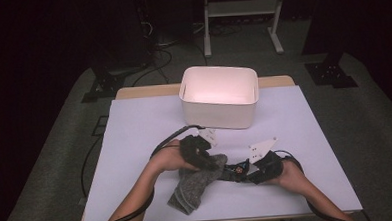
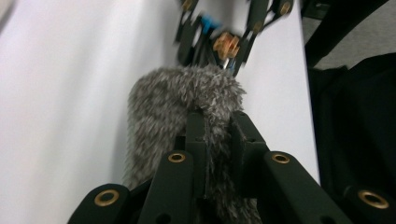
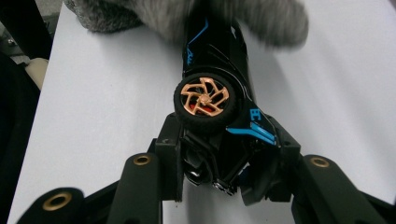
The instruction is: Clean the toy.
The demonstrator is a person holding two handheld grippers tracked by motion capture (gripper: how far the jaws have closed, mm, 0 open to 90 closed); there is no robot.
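Dark room, white table (image 1: 134,128), bin (image 1: 219,96) at the back: sock meets toy car.

Mid-table near the front edge, the fuzzy grey sock (image 1: 197,183) looks soft, light and floppy, so pinch its cuff; left hand-held gripper (image 2: 216,128) is nearly closed on that edge. Car (image 3: 219,107) seems rigid, a bit slick, best held across the body; right hand-held gripper (image 3: 224,154) clamps it there, nose under the sock.
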